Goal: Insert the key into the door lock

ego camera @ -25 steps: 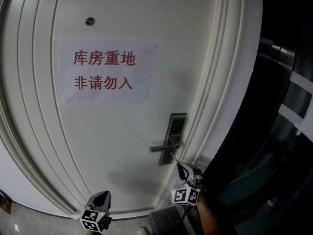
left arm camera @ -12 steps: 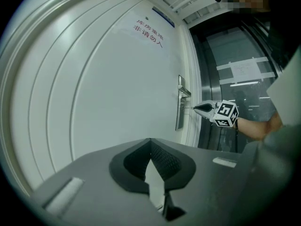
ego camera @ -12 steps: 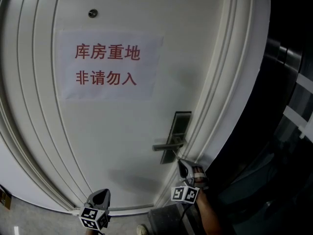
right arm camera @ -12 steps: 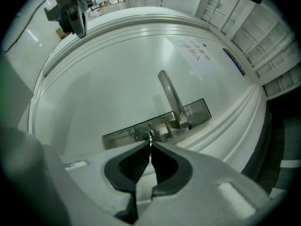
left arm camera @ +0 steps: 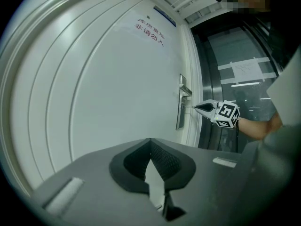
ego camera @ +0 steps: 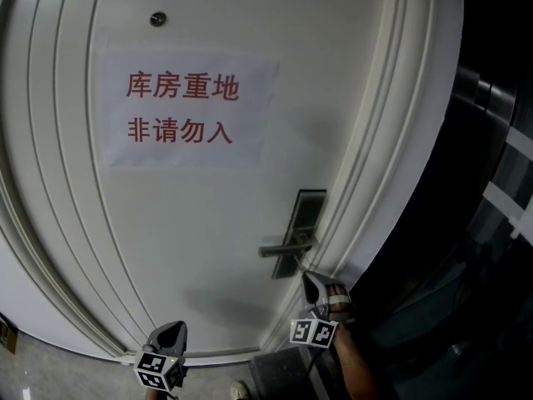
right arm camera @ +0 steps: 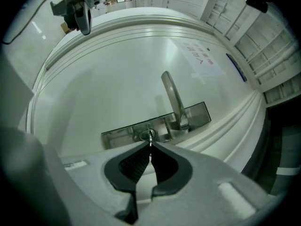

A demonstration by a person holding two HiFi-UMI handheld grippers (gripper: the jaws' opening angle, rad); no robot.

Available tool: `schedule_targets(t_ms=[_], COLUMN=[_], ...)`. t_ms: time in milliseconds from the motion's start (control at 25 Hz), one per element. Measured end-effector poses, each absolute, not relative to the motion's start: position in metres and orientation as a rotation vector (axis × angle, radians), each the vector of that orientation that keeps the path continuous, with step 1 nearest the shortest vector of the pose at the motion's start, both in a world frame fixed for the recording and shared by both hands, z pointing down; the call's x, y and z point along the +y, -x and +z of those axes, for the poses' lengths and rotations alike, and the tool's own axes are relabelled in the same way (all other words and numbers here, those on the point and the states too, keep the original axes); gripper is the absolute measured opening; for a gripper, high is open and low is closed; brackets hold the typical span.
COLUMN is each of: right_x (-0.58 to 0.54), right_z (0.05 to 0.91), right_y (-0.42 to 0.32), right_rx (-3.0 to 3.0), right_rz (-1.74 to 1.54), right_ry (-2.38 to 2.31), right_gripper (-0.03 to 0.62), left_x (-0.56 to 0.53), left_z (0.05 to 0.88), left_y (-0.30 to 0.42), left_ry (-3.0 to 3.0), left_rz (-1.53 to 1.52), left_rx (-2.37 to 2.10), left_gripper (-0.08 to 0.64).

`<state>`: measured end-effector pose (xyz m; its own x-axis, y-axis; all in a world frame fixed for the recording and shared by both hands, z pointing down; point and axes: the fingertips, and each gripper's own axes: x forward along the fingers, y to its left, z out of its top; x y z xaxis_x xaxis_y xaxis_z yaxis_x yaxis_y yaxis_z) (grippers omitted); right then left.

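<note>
Pinching the key (right arm camera: 150, 138) at their tips, the right gripper (right arm camera: 150, 145) jaws are clenched, and just ahead of them its blade seems to sit in the keyhole (right arm camera: 145, 135) of the door lock (right arm camera: 120, 136). The left gripper (left arm camera: 150, 141) jaws are pressed together, nothing between them, well apart from the lock.

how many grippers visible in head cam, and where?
2. The left gripper sits bottom-left, low by the door, jaws together, empty. The right gripper is at the lock plate below the lever, shut on the key. Nothing suggests another is hidden.
</note>
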<state>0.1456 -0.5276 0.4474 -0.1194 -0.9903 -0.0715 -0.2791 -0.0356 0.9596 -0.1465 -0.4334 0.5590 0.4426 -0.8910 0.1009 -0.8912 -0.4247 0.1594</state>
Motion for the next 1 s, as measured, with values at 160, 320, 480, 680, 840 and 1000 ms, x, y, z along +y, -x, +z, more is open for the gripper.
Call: schedule_targets(t_ms=[160, 320, 480, 680, 840, 1000], right_x=[-0.528, -0.528, -0.531, -0.535, -0.538, -0.539], right_z=[0.448, 0.448, 0.448, 0.448, 0.447, 0.447], right_y=[-0.147, -0.146, -0.146, -0.145, -0.142, -0.143], right_rx=[-1.478, -1.469, -1.459, -1.453, -1.443, -1.415], right_rz=[-1.208, -1.224, -1.224, -1.224, -1.227, -1.236], right_ry=[-1.386, -1.380, -1.370, -1.357, -1.347, -1.332], right_gripper=[0.012, 0.012, 0.012, 0.012, 0.012, 0.012], left_x=[-0.433, -0.433, -0.433, -0.432, -0.433, -0.433], left_z=[0.561, 0.562, 0.562, 0.562, 0.563, 0.563], left_y=[0.144, 0.143, 0.144, 0.147, 0.150, 0.152], left_ry=[-2.500, -2.497, -2.490, -2.482, -2.474, -2.470], left_rz=[0.000, -0.003, -0.007, -0.012, -0.017, -0.023], left_rx=[-1.559, -1.561, -1.570, -1.579, -1.585, -1.592], left_gripper=[0.003, 0.003, 0.003, 0.003, 0.003, 0.003])
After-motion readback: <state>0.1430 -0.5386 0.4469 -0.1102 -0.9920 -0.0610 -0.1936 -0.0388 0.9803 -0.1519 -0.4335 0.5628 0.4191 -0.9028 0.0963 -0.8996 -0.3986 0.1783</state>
